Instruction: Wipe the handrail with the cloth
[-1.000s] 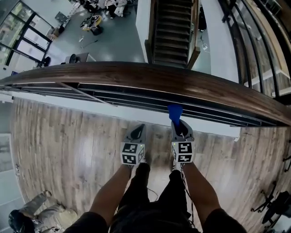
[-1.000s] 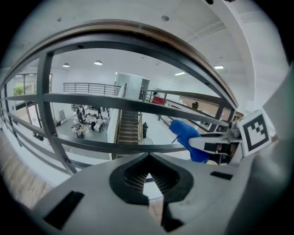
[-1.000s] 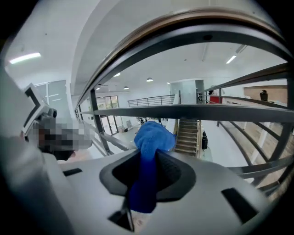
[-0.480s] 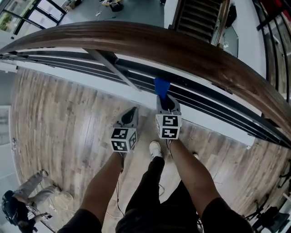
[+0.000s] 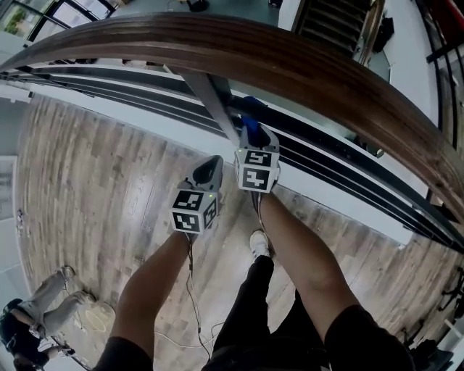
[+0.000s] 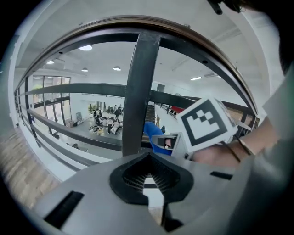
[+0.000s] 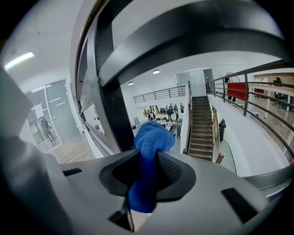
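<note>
A brown wooden handrail (image 5: 290, 61) curves across the top of the head view. My right gripper (image 5: 252, 129) is shut on a blue cloth (image 5: 250, 109) and held just below the handrail, next to a grey metal post (image 5: 214, 101). In the right gripper view the cloth (image 7: 147, 156) sticks out from between the jaws of the right gripper (image 7: 146, 153), with the post (image 7: 112, 105) close ahead. My left gripper (image 5: 215, 161) hangs lower and to the left, shut with nothing in it. The left gripper (image 6: 148, 158) faces the post (image 6: 140, 92) and the cloth (image 6: 154, 135).
Dark horizontal metal rails (image 5: 326, 163) run beneath the handrail. Behind them is a drop to a lower hall with a staircase (image 5: 333, 22). I stand on a wooden floor (image 5: 94, 188). A person crouches at the lower left (image 5: 43, 319). A cable (image 5: 192, 290) trails down.
Both grippers have risen and come closer to the railing. The right gripper, with the cloth, now sits beside the metal post under the handrail. The handrail fills more of the head view.
</note>
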A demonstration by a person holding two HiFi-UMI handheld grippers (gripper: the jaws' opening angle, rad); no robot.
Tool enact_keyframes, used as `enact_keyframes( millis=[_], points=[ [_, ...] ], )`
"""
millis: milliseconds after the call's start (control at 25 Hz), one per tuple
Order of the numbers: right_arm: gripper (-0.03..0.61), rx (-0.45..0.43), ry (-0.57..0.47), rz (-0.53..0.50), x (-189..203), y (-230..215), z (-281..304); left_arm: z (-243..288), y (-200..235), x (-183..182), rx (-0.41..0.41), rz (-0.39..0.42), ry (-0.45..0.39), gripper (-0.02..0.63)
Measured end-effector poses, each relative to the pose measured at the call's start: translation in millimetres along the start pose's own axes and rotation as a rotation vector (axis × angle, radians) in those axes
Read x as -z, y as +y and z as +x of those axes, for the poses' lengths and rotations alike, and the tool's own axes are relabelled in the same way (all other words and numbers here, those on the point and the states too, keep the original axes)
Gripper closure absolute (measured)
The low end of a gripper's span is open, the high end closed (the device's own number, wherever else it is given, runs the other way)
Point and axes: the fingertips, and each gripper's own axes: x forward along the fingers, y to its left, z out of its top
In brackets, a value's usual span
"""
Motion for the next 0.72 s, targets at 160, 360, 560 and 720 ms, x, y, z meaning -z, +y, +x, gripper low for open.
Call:
enact_keyframes(
  millis=[160, 360, 560, 720],
  points=[
    [0.479, 0.031, 0.01, 0.022, 0, 10, 18, -7, 5, 15, 0.005, 0.011, 0.009, 0.61],
    [0.479, 0.059, 0.012, 0.042, 3, 11, 26, -8, 7, 40, 0.008, -0.039, 0.034, 0.61],
    [0.479, 0.071, 0.01, 0.034, 3, 3, 18, -4, 3, 45, 0.006, -0.025, 0.046, 0.61],
    [0.479, 0.1, 0.002, 0.036, 11, -29, -4, 5, -17, 45, 0.019, -0.027, 0.05, 0.609]
  ],
)
